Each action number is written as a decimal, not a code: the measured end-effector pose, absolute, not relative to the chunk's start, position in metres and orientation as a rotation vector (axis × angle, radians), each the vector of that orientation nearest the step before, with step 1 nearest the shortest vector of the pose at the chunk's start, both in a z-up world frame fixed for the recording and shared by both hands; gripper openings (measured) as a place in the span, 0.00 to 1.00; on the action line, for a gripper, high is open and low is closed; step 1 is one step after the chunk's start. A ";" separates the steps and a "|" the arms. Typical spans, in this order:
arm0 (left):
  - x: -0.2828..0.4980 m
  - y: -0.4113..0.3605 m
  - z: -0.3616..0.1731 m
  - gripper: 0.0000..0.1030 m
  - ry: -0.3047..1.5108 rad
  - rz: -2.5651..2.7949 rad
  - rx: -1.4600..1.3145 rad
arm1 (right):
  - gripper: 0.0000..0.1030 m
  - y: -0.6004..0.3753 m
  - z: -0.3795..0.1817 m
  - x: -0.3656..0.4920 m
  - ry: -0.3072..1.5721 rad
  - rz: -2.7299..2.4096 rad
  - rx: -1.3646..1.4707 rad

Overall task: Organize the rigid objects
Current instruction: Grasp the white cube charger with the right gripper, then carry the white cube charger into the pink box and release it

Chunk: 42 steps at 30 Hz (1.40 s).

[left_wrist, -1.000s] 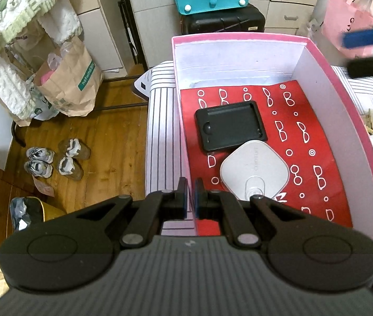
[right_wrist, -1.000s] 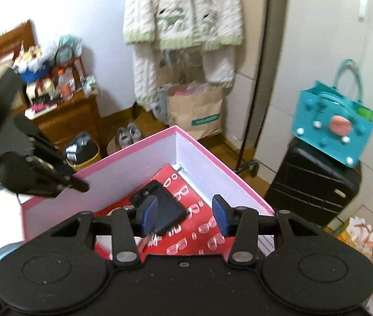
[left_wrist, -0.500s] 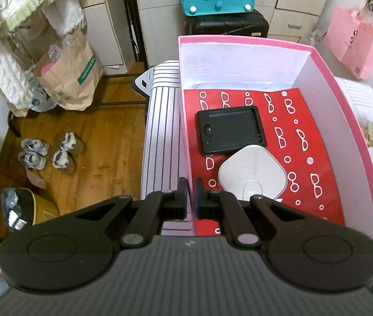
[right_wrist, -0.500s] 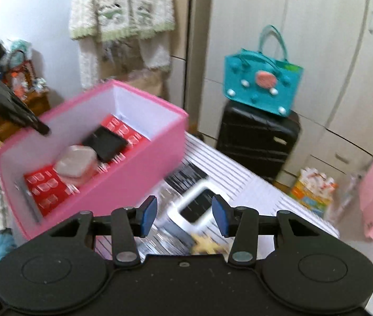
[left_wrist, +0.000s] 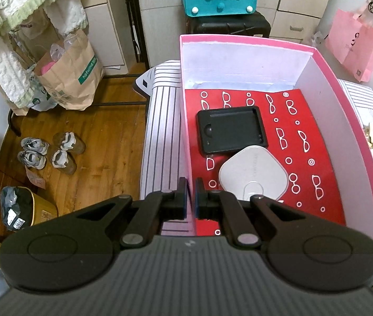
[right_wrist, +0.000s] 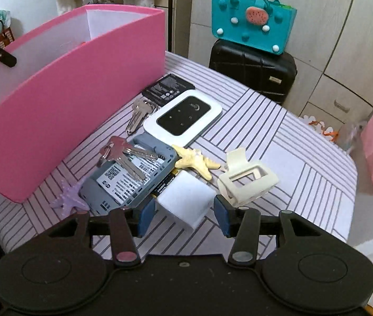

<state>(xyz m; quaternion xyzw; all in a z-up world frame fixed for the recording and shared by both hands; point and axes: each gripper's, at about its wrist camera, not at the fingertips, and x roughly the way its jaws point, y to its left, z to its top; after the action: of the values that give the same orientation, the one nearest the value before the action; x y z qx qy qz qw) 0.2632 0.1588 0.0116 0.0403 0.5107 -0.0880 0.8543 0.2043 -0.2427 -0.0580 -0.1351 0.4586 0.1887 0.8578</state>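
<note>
White and blocky, the small cube (right_wrist: 185, 200) sits on the striped table (right_wrist: 278, 142) directly ahead of the right gripper (right_wrist: 184, 214), its near corner pointing in between the blue pads (right_wrist: 144, 214) so that it lies cornerwise to them, not square-on. The jaws are opening, with the cube partly between them and neither pad pressing on it, so nothing is grasped yet. Just beside the cube on the right is a cream hair claw (right_wrist: 247, 181), and on its left a black battery (right_wrist: 164, 184) and a grey device shell (right_wrist: 131, 176) with keys (right_wrist: 123, 155) lying on it; a yellow starfish (right_wrist: 194, 162) lies just beyond. My reading is that the cube is the next piece to go into the pink box (right_wrist: 68, 100), which stands to the left of the clutter, and that the right hand, far nearer, should take it; a slight roll of the wrist would probably bring the pads flat onto two opposite faces. The left gripper (left_wrist: 191, 200) is clenched on the box's near wall (left_wrist: 186, 142), steadying it. Inside lie a black tray (left_wrist: 231, 129) and a white rounded case (left_wrist: 253, 173).
</note>
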 end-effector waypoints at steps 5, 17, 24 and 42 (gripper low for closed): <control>0.263 0.157 0.011 0.05 1.073 -0.188 0.094 | 0.60 -0.240 -0.070 0.208 0.955 0.385 -0.301; 0.265 0.157 0.009 0.05 1.075 -0.189 0.098 | 0.55 -0.249 -0.064 0.207 0.963 0.337 -0.232; 0.260 0.154 0.008 0.05 1.052 -0.194 0.133 | 0.54 -0.246 -0.052 0.198 0.967 0.326 -0.230; 0.251 0.154 0.014 0.04 1.018 -0.206 0.159 | 0.54 -0.146 0.056 0.192 0.804 0.781 -0.187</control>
<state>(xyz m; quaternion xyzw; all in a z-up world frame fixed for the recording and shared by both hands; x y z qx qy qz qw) 0.2512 0.1536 0.0141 0.0761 0.4860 -0.0982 0.8651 0.1923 -0.1460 0.0559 -0.0884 0.3806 0.3700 0.8429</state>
